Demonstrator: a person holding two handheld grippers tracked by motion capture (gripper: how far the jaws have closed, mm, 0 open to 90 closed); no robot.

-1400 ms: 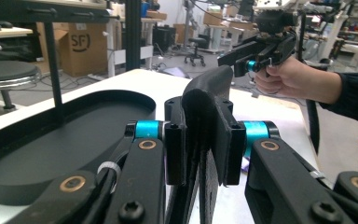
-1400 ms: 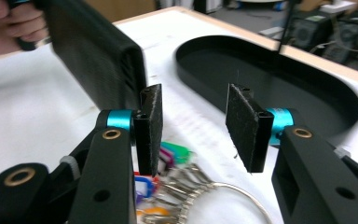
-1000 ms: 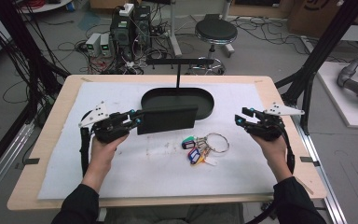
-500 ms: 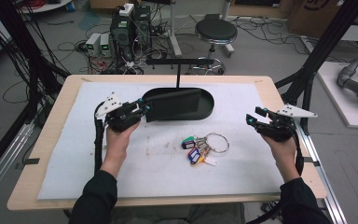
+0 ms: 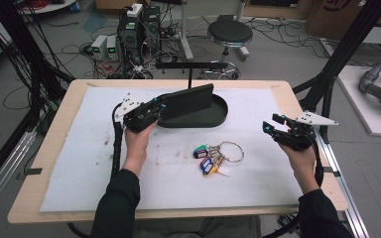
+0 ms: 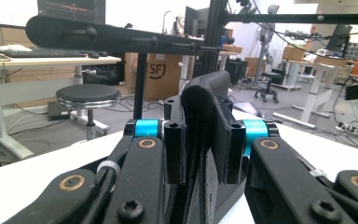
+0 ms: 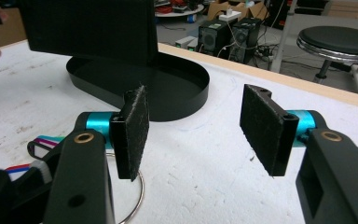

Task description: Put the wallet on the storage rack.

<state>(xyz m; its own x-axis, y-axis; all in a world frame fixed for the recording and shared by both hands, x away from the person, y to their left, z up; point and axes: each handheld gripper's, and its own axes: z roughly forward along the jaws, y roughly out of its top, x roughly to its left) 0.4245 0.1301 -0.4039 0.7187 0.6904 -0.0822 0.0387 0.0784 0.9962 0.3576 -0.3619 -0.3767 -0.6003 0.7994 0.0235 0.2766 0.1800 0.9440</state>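
My left gripper is shut on one end of a flat black wallet and holds it on edge over the left part of a black oval tray. In the left gripper view the wallet stands upright, pinched between both pads. My right gripper hovers at the right of the mat; its jaws have just been opening and now stand open with nothing between them. A key ring with coloured tags lies on the mat in front of the tray.
A black post with a crossbar rises behind the tray. A white mat covers the wooden table. Beyond the far edge stand a stool and computer boxes among cables.
My left hand has carried the wallet to the right and farther away, from in front of the tray to over it. My right gripper has shifted slightly right and its jaws stand wider.
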